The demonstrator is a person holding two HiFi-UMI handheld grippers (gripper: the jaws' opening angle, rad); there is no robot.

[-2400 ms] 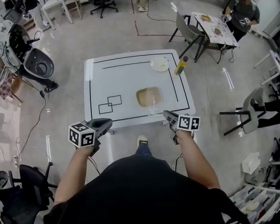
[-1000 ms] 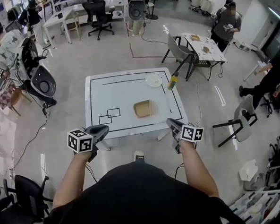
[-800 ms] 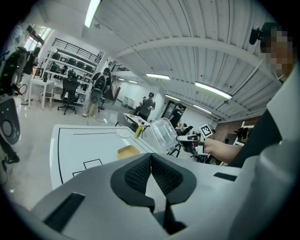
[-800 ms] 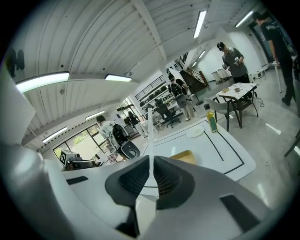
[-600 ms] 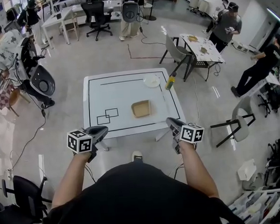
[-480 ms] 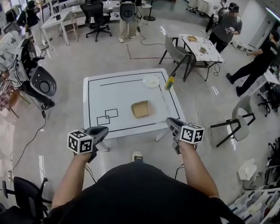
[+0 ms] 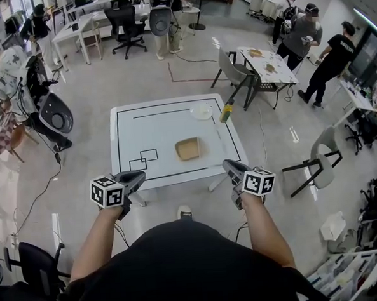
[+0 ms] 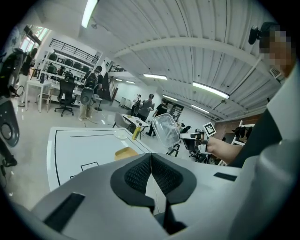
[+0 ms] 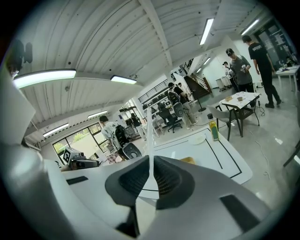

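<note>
The white table (image 7: 130, 128) stands a little way off, past both grippers. On its right half sits a tan box (image 7: 188, 148). A white plate (image 7: 201, 111) is at the far right corner, with a yellow bottle (image 7: 225, 113) just beside it at the edge.

The right gripper (image 7: 228, 166) is pinched tight on a clear lid (image 8: 166, 132) and holds it up in the air on the near side of the table. In its own view the lid (image 9: 148, 126) shows only as a thin edge between the jaws. The left gripper (image 8: 151, 157) has its jaws pressed together with nothing in them.

The step in hand looks like carrying the lid. It is thin and probably bendy, so the pinch should stay firm on the rim. It should not squeeze so hard that the lid bends. The lid should be kept steady and not swung about. The left gripper is best kept low and off to the left, away from the lid.

Compared with the earliest picture, the table now looks smaller and farther off. The lid showed faintly over the tan box then, but now I cannot make it out in the head view. Both grippers sit in much the same spots. At the far right, a person in black now stands by the small table.
</note>
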